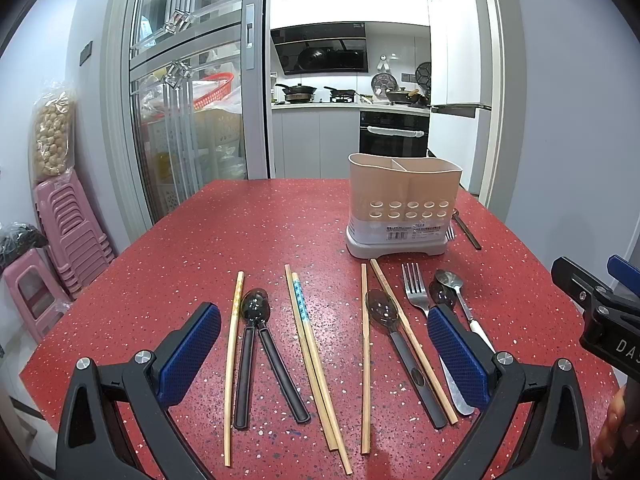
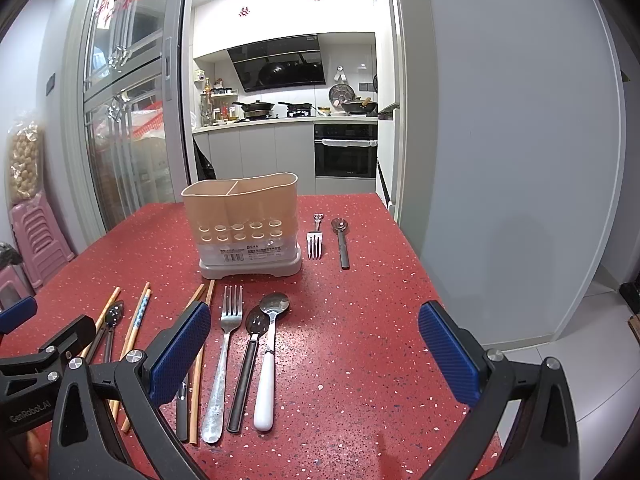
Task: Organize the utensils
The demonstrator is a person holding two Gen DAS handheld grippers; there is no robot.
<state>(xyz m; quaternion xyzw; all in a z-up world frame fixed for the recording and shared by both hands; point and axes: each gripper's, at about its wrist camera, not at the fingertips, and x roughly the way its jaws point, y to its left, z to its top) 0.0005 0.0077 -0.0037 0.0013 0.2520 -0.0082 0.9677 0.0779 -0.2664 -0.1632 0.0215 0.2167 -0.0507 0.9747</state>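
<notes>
Both tongs hang over the red speckled bench [image 1: 248, 216], and both are spread wide with nothing between their blue pads.

The utensils lie in a row on the bench, under and just ahead of the tongs. Under the left tongs [image 1: 324, 344] I see a single chopstick [image 1: 233, 364] at the far left, then a dark spoon [image 1: 255, 308] with two black handles spreading out below it. Next comes a pair of chopsticks [image 1: 310, 356], one with a blue pattern. Then another single chopstick [image 1: 365, 360], a clear dark spoon [image 1: 384, 312] and a slanting chopstick [image 1: 412, 340] across it. All of these lie between the two left pads. The right pad of the left tongs covers part of a fork [image 1: 416, 288].

The right tongs [image 2: 314, 344] hang beside the left ones. Between their pads, closer to the left pad, lie the silver fork [image 2: 226, 344], a black-handled spoon [image 2: 250, 356] and a white-handled spoon [image 2: 268, 356], side by side and close together. The bench near the right pad is bare.

The beige utensil holder [image 2: 244, 216] stands upright farther back, past the row. It has two compartments and round holes low on its side. Just to its right lie a small fork [image 2: 314, 242] and a small dark-handled spoon [image 2: 341, 240], well apart from both tongs.
</notes>
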